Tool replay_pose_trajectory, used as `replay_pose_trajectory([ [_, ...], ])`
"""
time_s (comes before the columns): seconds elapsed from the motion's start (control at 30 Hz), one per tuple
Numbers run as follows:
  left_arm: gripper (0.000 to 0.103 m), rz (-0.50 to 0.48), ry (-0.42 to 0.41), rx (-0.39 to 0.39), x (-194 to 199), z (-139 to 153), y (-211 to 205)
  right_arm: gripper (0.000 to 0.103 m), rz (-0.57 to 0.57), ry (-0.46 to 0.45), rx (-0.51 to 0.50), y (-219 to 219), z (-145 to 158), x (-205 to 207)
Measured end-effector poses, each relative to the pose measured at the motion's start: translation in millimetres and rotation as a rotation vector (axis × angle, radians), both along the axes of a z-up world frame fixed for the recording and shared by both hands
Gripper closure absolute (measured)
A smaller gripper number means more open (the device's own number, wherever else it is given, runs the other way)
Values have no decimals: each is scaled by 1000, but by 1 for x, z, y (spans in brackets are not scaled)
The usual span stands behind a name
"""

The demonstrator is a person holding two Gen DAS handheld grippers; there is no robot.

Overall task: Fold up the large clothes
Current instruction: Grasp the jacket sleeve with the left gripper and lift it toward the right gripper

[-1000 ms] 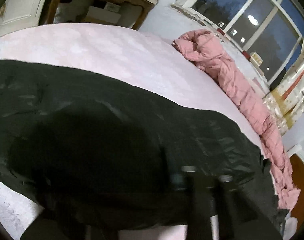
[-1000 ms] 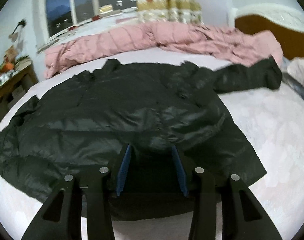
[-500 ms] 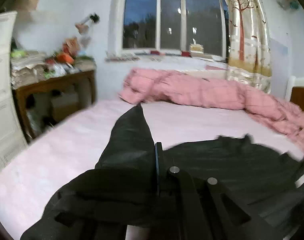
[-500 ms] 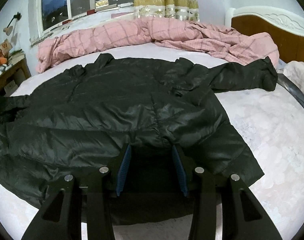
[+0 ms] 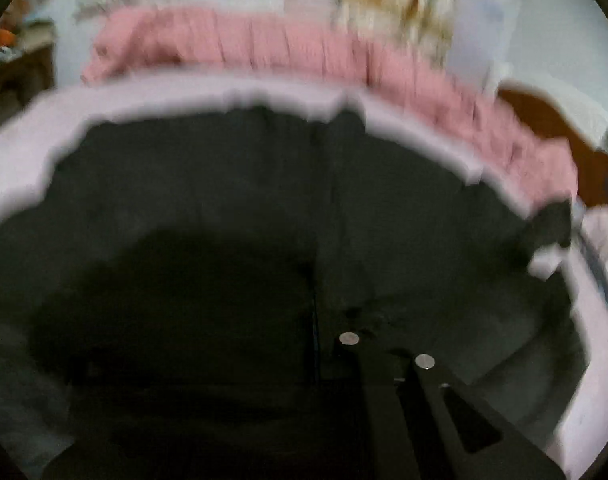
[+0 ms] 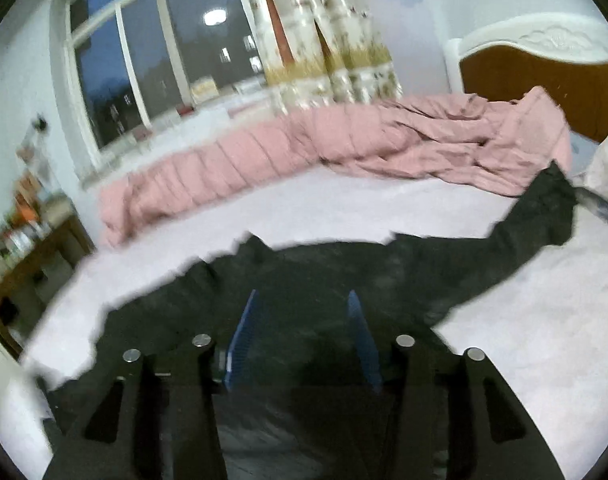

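The black jacket (image 6: 344,280) lies spread on the pale pink bed (image 6: 524,320), one sleeve (image 6: 544,208) stretched toward the headboard (image 6: 544,76) and ending just beside the rumpled pink quilt (image 6: 344,144) along the far edge. In the left wrist view the jacket (image 5: 224,208) now fills most of the blurred picture; half a second ago the same camera looked level across the room at the window, with a peak of dark cloth raised in front of it, and it has since tipped down over the garment. The left gripper (image 5: 316,312) has its fingers pressed together; dark fabric lies all around them, but the blur and darkness hide whether cloth is pinched between them. The right gripper (image 6: 302,336) has its blue pads (image 6: 244,336) apart and its jaws are opening, wider than half a second ago; the jacket's lower part shows between and below them, and I cannot tell whether the pads touch it. That view has also lifted: the window (image 6: 152,48) and curtain (image 6: 312,40) now take up far more of it.
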State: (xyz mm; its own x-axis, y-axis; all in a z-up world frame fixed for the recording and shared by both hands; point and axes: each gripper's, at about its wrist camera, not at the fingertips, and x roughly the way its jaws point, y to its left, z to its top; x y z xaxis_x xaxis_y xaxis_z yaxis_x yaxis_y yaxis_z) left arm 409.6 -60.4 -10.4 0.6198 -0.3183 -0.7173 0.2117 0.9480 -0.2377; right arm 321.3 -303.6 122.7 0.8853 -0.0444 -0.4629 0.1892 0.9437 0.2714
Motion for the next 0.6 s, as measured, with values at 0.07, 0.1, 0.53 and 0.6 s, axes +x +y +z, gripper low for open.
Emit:
replay_pose_trajectory([
  [0.07, 100, 2, 10, -31, 3, 5, 3, 51, 4, -34, -5, 9, -10, -1],
  [0.1, 94, -4, 0, -34, 1, 8, 3, 51, 0, -29, -57, 17, -16, 2],
  [0.53, 34, 104, -191, -90, -81, 105, 77, 51, -1, 18, -116, 18, -35, 7],
  [0.6, 34, 194, -186, -133, -76, 104, 108, 51, 5, 1, -123, 20, -32, 1],
])
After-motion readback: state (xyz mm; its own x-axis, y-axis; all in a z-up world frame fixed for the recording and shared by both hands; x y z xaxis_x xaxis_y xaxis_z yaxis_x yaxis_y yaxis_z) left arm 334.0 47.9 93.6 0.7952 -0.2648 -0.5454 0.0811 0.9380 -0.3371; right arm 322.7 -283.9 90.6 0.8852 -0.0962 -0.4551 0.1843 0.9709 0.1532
